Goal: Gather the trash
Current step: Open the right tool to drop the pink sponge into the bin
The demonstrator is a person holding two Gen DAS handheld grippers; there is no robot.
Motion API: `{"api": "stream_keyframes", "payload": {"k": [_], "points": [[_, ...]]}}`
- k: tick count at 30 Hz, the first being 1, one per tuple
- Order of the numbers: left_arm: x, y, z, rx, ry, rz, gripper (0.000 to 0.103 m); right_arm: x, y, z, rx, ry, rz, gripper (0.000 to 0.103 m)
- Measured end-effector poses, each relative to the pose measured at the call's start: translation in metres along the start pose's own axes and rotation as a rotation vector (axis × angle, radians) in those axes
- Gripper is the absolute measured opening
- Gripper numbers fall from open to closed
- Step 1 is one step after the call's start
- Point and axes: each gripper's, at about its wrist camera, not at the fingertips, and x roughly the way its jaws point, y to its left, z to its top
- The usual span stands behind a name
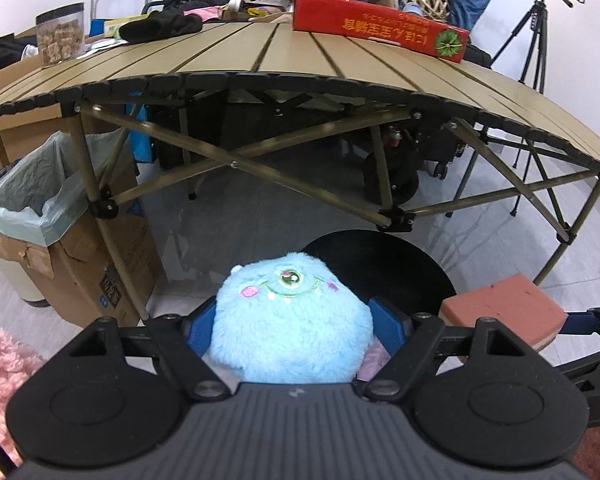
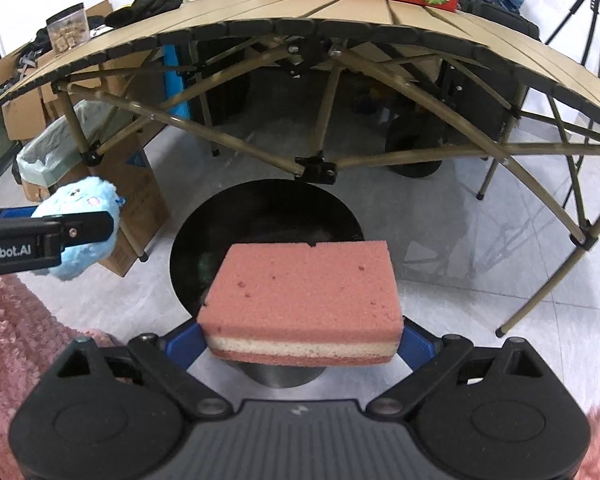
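Note:
My left gripper (image 1: 296, 326) is shut on a fluffy light-blue one-eyed plush toy (image 1: 290, 320), its blue pads pressing both sides. My right gripper (image 2: 302, 338) is shut on a pink sponge with a white middle layer (image 2: 304, 292). Both hang above a round black bin (image 2: 268, 220) standing on the grey floor in front of the folding table. In the left wrist view the sponge (image 1: 504, 306) shows at the right, just past the bin's rim (image 1: 380, 248). From the right wrist camera, the plush toy (image 2: 80, 220) and the left gripper appear at the left.
A tan slatted folding table (image 1: 284, 52) with crossed legs stands behind the bin, carrying a red box (image 1: 380, 24), a jar and clutter. A cardboard box lined with a pale green bag (image 1: 40, 200) sits at the left. Pink rug (image 1: 0, 368) lies near me. A tripod (image 1: 536, 32) stands far right.

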Motion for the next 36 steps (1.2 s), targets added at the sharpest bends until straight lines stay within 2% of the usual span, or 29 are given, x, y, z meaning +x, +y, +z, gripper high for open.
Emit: {"api": "stream_keyframes", "payload": {"k": [11, 19, 28, 32, 36], "points": [[0.011, 0.009, 0.01, -0.028, -0.012, 0.063, 0.08, 0.036, 0.011, 0.035, -0.067, -0.027, 0.01, 0.097], [0.024, 0.018, 0.024, -0.061, -0.009, 0.115, 0.08, 0.065, 0.01, 0.055, -0.075, -0.015, 0.023, 0.098], [0.037, 0.02, 0.029, -0.058, 0.025, 0.143, 0.08, 0.092, 0.013, 0.067, -0.083, 0.009, 0.046, 0.098], [0.041, 0.021, 0.029, -0.062, 0.039, 0.147, 0.08, 0.1, 0.013, 0.069, -0.086, 0.008, 0.031, 0.103], [0.041, 0.022, 0.028, -0.06, 0.044, 0.145, 0.08, 0.103, 0.011, 0.07, -0.078, 0.008, 0.023, 0.103]]}}
